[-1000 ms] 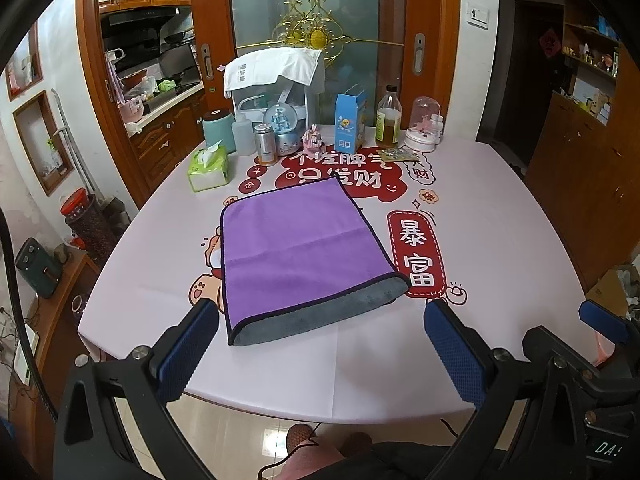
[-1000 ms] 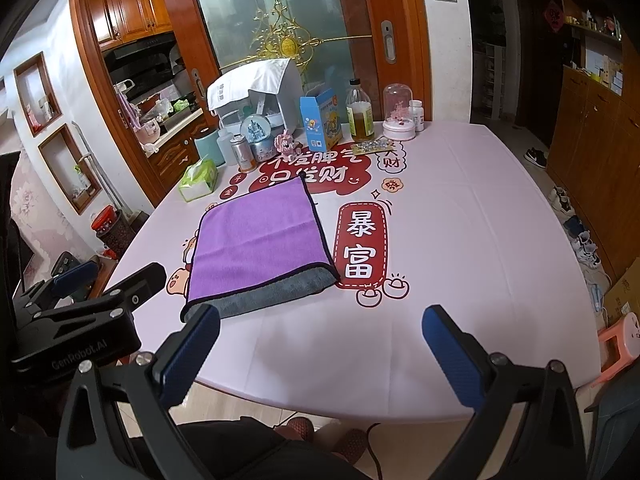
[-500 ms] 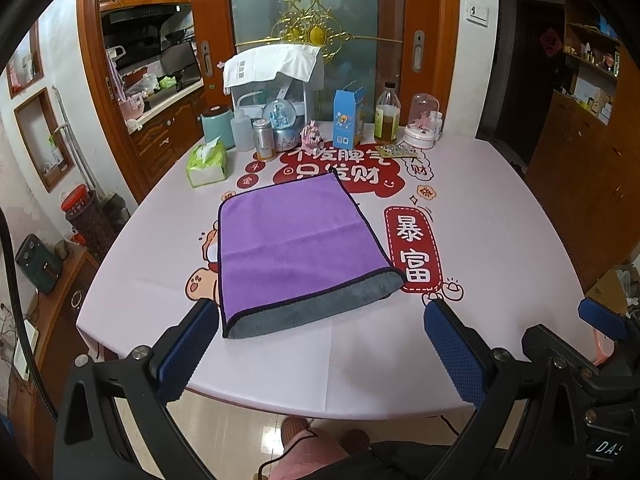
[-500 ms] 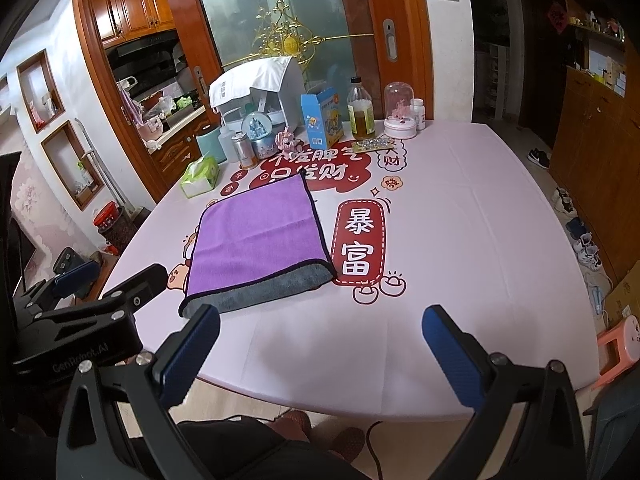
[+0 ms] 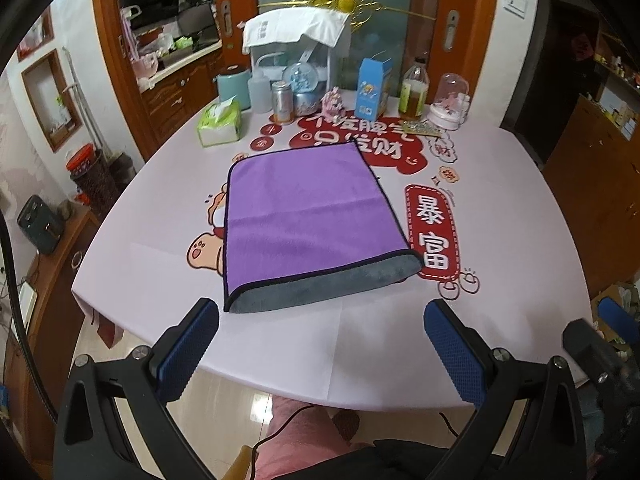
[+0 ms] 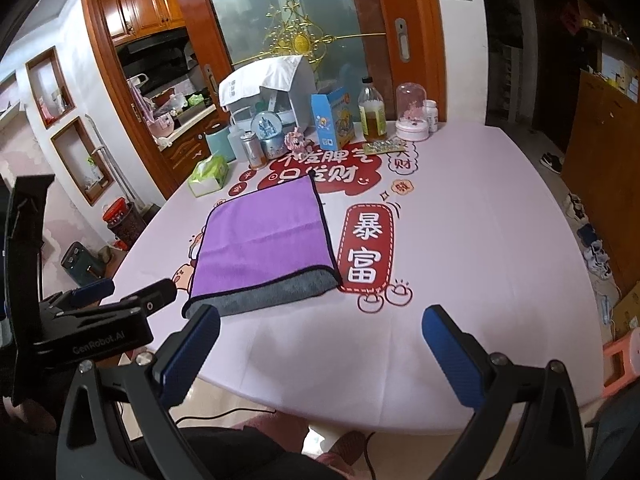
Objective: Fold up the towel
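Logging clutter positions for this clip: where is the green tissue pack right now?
In both wrist views the green tissue pack sits at the table's far left, beyond the purple towel's far-left corner and just left of the metal can.

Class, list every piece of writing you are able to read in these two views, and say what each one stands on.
"暴富": red panel printed on the tablecloth, just right of the purple towel.
"GenRobot.AI": body of the left hand-held gripper, seen in the right wrist view.
Large white characters on the red cloud print: partly covered, only "发财" at the end reads surely.
Blue carton and white cloth cover: print too small to read.
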Available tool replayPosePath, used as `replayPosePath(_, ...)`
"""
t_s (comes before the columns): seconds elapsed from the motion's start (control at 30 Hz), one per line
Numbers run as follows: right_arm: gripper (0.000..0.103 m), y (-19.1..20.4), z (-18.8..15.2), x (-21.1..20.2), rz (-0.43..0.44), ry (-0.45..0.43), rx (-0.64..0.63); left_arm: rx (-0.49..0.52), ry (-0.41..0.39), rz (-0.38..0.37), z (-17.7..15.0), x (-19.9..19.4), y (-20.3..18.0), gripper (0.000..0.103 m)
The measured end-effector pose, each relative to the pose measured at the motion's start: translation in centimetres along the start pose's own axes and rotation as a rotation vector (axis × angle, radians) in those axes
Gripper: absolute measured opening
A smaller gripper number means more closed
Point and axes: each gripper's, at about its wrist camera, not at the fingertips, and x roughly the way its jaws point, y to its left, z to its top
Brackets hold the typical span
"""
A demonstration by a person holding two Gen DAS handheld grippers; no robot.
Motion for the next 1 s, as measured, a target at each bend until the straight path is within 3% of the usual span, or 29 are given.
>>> replayPosePath(0.3,0.101,1.1,1.6,3.8,0.027,0.003,-0.118,-0.042,0.055,0.036,0.3,3.2,3.4,0.102)
replayPosePath(0.77,0.101,2.7,2.5,10.8,0.065,-0.033,-0.366,-0.045,0.188,0.086,1.5,11.3,8.6,0.102)
replayPosePath(1.0,0.101,3.4,2.1,15.2,0.086,0.029,-0.434,-0.041,0.247,0.039,1.8,15.1,10.1,0.102)
